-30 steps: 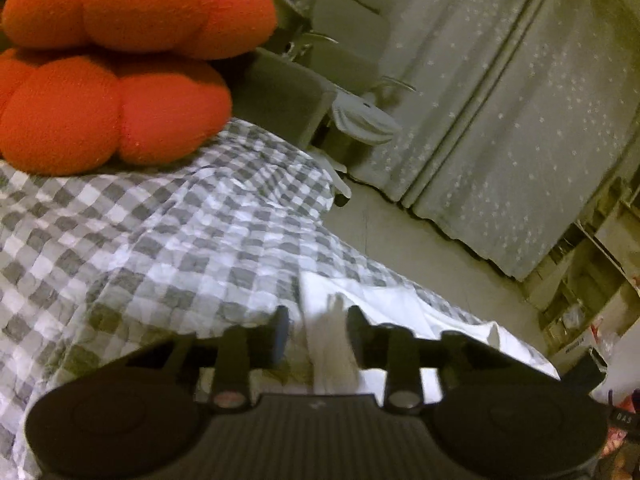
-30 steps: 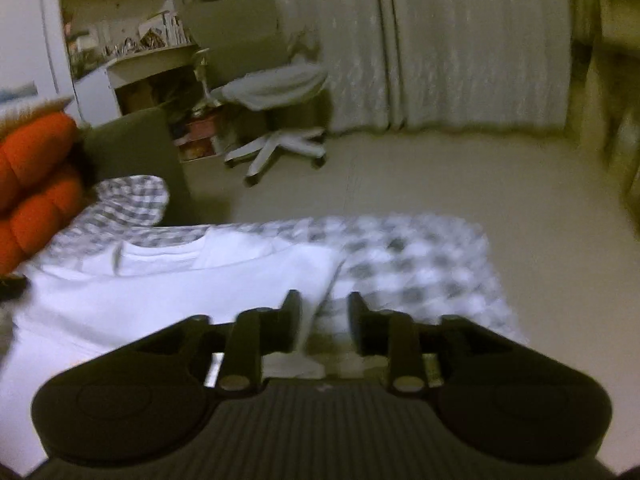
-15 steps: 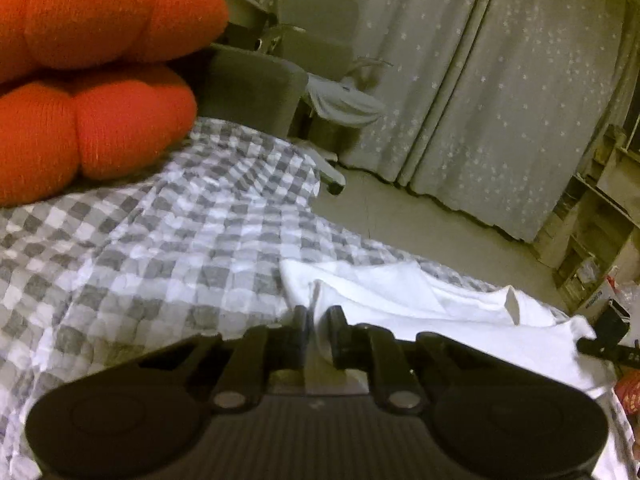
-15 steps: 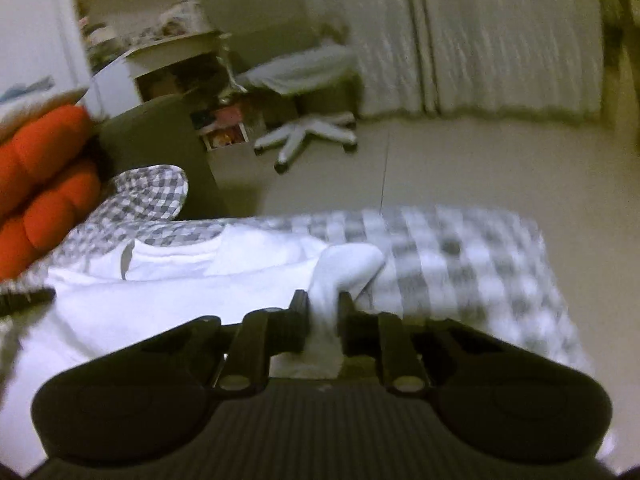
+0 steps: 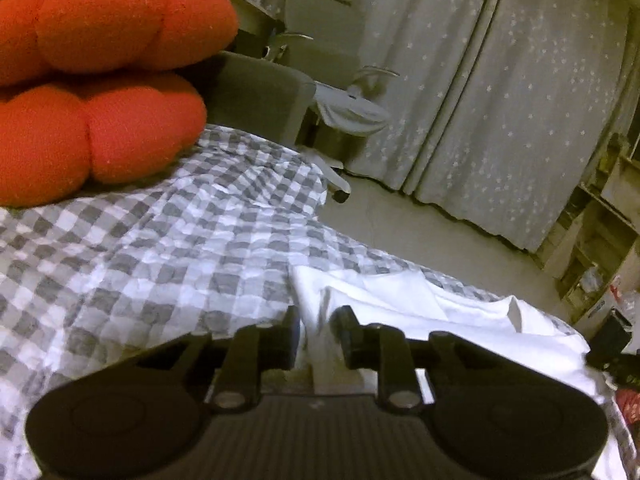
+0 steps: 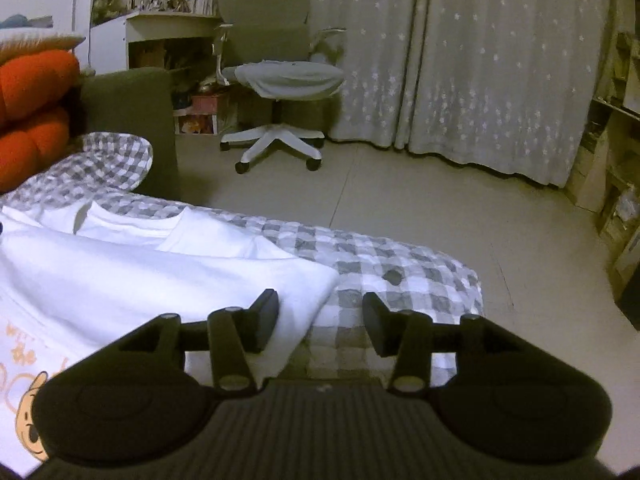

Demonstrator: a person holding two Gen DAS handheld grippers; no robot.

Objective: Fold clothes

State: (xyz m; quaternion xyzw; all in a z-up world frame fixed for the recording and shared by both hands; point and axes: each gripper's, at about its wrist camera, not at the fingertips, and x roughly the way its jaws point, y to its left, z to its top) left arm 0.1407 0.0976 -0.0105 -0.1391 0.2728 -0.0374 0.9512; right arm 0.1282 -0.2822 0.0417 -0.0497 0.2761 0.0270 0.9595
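Observation:
A white T-shirt (image 6: 160, 280) lies spread on the grey-and-white checked bedspread (image 6: 400, 268), with an orange cartoon print (image 6: 28, 376) near the lower left. My right gripper (image 6: 320, 320) is open and its jaws are widening. The shirt's folded right edge lies flat under its left finger (image 6: 266, 318), and nothing is pinched. In the left wrist view the same T-shirt (image 5: 460, 320) stretches off to the right. My left gripper (image 5: 319, 330) has its jaws opening around a raised strip of the shirt's edge, and a gap shows beside the cloth.
Big orange cushions (image 5: 100, 92) sit at the head of the bed beside a grey padded block (image 5: 256, 92). An office chair (image 6: 280, 92) and starred curtains (image 6: 480, 60) stand across the bare floor (image 6: 400, 200). Shelves (image 6: 616, 160) line the right wall.
Half a second ago both grippers were pinched shut on the shirt's edge. Now both have their jaws apart, and the right-hand fold has dropped flat on the bed.

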